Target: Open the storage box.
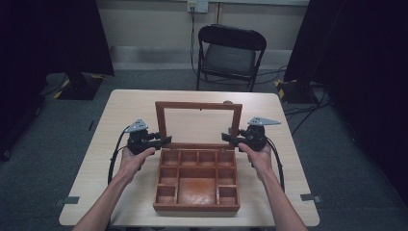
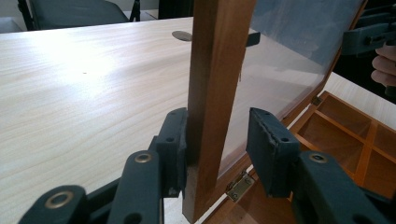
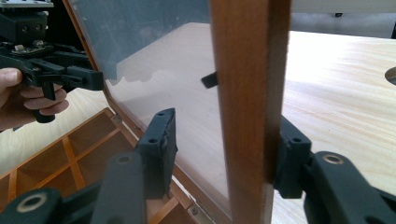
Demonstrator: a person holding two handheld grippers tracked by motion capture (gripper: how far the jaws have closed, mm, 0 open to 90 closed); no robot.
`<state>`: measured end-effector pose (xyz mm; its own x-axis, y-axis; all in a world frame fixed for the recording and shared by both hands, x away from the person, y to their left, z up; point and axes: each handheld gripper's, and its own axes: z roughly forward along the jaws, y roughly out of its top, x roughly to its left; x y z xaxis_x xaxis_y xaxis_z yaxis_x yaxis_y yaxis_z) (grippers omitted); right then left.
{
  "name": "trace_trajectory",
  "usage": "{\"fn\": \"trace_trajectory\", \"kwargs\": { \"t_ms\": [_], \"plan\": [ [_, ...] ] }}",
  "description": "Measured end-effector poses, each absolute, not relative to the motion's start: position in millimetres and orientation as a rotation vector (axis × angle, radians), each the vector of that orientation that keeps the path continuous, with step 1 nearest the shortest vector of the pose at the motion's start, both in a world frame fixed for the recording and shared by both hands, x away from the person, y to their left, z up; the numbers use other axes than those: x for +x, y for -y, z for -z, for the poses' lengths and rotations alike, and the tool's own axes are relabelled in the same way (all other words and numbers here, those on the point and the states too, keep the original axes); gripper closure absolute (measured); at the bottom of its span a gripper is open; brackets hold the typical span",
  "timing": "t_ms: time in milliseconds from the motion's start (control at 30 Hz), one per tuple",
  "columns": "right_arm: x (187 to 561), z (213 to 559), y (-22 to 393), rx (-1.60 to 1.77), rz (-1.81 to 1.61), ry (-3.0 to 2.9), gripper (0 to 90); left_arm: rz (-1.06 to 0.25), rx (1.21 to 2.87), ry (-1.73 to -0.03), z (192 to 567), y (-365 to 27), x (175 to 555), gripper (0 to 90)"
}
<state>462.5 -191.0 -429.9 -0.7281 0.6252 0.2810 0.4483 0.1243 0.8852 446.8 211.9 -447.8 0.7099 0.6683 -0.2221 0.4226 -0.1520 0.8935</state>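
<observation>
A wooden box (image 1: 196, 207) with several empty compartments sits on the table, its glass-paned lid (image 1: 198, 104) standing upright at the back. My left gripper (image 1: 166, 140) straddles the lid's left side rail (image 2: 217, 70). One pad (image 2: 175, 140) touches the wood and the other stands off it, so my left gripper (image 2: 219, 142) is open. My right gripper (image 1: 226, 137) straddles the right side rail (image 3: 250, 84) the same way. The far pad (image 3: 289, 154) rests against the rail, the near one is apart, and my right gripper (image 3: 224, 149) is open.
The light wooden table (image 1: 134, 103) has bare room on both sides of the box and a round cable hole (image 2: 182, 35) behind the lid. A black folding chair (image 1: 231, 53) stands beyond the far edge. Dark curtains flank the room and cables lie on the floor.
</observation>
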Motion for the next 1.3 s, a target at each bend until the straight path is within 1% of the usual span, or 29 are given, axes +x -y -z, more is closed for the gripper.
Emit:
{"fn": "trace_trajectory", "kwargs": {
  "t_ms": [67,367,567,667,700,833,1067,1167,1300],
  "plan": [
    [462.8,431.3,189.8,1.079,-1.655,-2.228,46.6,-0.277,1.784,-0.868,448.0,-211.6,447.2,59.2],
    [465.9,436.3,185.8,1.09,-1.604,-2.227,44.8,-0.261,1.763,-0.889,451.9,-212.2,451.9,60.5],
    [470.2,439.5,187.5,1.109,-1.612,-2.211,50.4,-0.257,1.763,-0.897,454.0,-212.7,454.1,61.0],
    [471.7,440.9,188.2,1.133,-1.621,-2.201,50.0,-0.248,1.779,-0.903,456.3,-212.8,454.5,60.3],
    [472.5,441.9,188.7,1.146,-1.637,-2.195,50.3,-0.245,1.785,-0.903,457.5,-212.9,454.6,58.7],
    [475.6,445.3,188.7,1.166,-1.628,-2.187,51.8,-0.245,1.794,-0.916,458.9,-212.7,455.5,58.0],
    [478.4,448.9,189.0,1.195,-1.626,-2.187,50.7,-0.25,1.796,-0.936,461.6,-211.1,457.9,58.1],
    [479.4,450.1,189.0,1.202,-1.626,-2.19,49.8,-0.264,1.808,-0.929,461.5,-208.6,457.4,55.9],
    [480.6,452.0,188.2,1.212,-1.618,-2.192,48.0,-0.238,1.795,-0.942,463.9,-209.7,459.5,55.9]
  ]
}}
